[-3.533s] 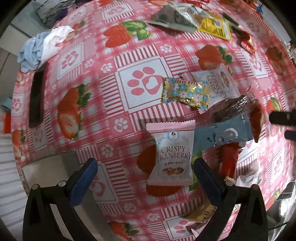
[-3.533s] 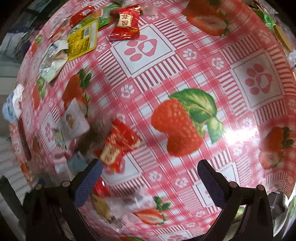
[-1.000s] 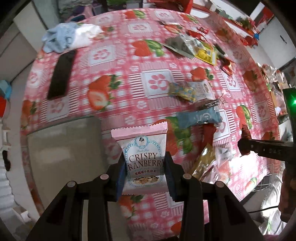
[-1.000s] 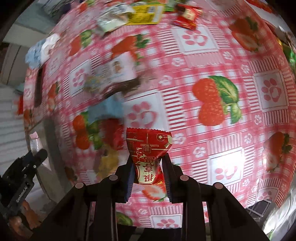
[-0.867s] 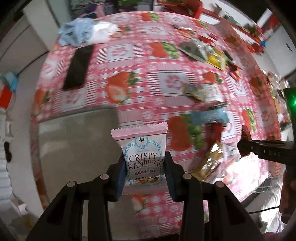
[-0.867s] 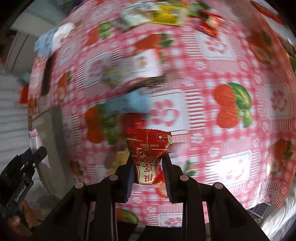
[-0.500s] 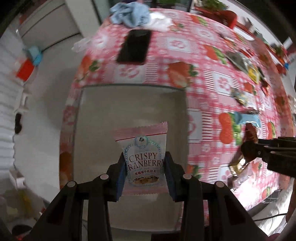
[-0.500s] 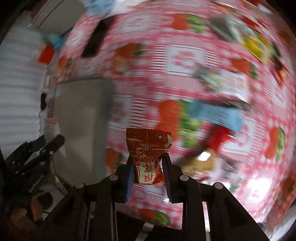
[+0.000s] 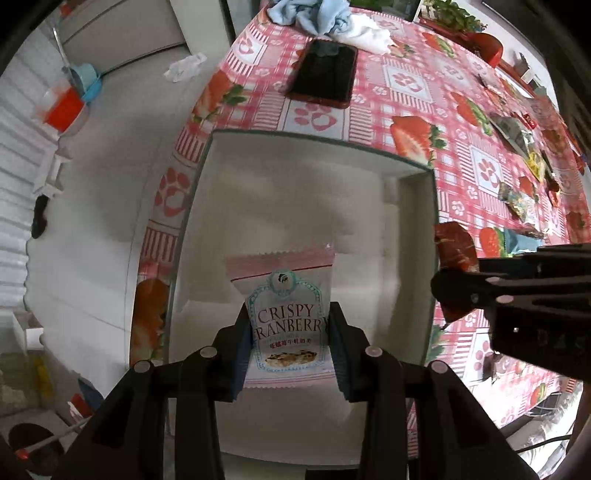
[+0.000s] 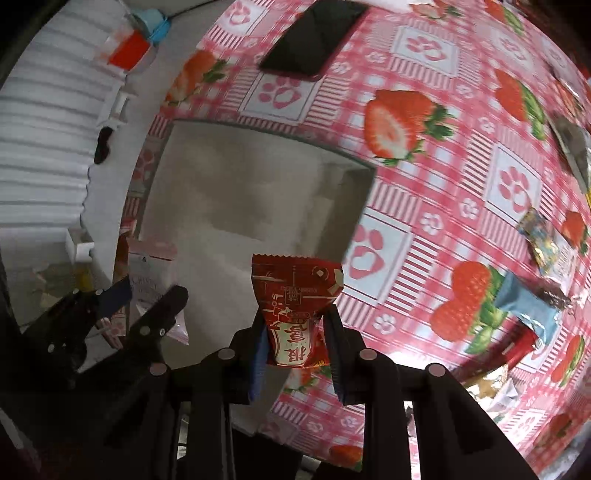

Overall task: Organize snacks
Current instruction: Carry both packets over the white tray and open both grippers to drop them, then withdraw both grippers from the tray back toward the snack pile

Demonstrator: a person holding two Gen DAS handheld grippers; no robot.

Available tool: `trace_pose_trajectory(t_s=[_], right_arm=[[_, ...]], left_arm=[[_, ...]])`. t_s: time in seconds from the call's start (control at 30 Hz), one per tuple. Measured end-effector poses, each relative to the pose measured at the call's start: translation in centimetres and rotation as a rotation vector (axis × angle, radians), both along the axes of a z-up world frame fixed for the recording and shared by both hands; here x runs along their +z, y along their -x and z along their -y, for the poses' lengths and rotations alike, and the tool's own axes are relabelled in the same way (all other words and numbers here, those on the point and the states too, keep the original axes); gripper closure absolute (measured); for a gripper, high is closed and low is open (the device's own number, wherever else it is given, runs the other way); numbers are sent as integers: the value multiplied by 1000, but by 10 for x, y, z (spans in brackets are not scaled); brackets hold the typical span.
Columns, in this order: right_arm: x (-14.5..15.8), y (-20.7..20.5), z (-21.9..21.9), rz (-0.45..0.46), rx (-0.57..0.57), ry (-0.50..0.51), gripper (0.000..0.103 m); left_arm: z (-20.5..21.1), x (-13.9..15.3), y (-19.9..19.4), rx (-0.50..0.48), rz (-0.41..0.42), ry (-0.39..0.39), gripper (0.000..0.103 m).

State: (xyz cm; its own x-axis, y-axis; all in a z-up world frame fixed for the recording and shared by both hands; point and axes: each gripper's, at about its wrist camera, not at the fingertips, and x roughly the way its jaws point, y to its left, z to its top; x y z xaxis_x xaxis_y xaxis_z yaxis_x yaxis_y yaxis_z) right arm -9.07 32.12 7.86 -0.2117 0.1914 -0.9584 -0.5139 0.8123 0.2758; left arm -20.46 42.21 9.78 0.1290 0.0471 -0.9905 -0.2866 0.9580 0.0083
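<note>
My left gripper (image 9: 290,350) is shut on a pink and white "Crispy Cranberry" packet (image 9: 286,317) and holds it over the open white box (image 9: 295,192) at the table's near-left corner. My right gripper (image 10: 295,343) is shut on a red snack packet (image 10: 295,299) above the box's right edge (image 10: 354,206). The right gripper with its red packet (image 9: 452,251) shows at the right of the left wrist view. The left gripper with its pink packet (image 10: 147,273) shows at the lower left of the right wrist view.
A black phone (image 9: 325,74) lies beyond the box on the strawberry tablecloth (image 9: 406,110), with a blue and white cloth (image 9: 325,18) behind it. Several loose snack packets (image 10: 532,295) lie to the right. The floor and a red and blue object (image 9: 70,103) are at left.
Both grippers have carried their packets left, from over the snack pile to over the white box. The box now fills the middle of both views.
</note>
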Motion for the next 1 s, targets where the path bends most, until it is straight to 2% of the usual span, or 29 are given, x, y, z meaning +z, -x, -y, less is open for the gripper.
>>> trace_pose_trajectory(t_s=[0.3, 0.37, 0.4, 0.43, 0.47, 0.53, 0.77, 0.8, 0.83, 1.0], right_arm=[[-16, 6, -12, -25, 42, 32, 73], [-18, 6, -14, -33, 47, 35, 72], [-18, 9, -18, -33, 47, 34, 72], [-18, 8, -18, -34, 47, 33, 68], [-17, 9, -17, -35, 48, 30, 47], [-16, 7, -17, -20, 45, 25, 22], [3, 7, -6, 9, 64, 14, 21], [6, 6, -2, 21, 65, 24, 17], [9, 5, 3, 30, 66, 28, 0], [30, 3, 34, 57, 32, -18, 0]], left_arm=[[-6, -10, 10, 5, -24, 14, 58], [-6, -8, 10, 2, -19, 16, 43], [-5, -6, 10, 2, -10, 9, 30], [-4, -4, 10, 4, -3, -2, 23], [-3, -1, 10, 3, 5, -12, 23], [-2, 0, 7, -3, 2, -13, 23], [5, 16, 5, -27, 9, -21, 23], [8, 21, 4, -35, 10, -16, 23], [10, 23, 4, -38, 9, -13, 23], [28, 44, -3, -79, 23, -31, 23]])
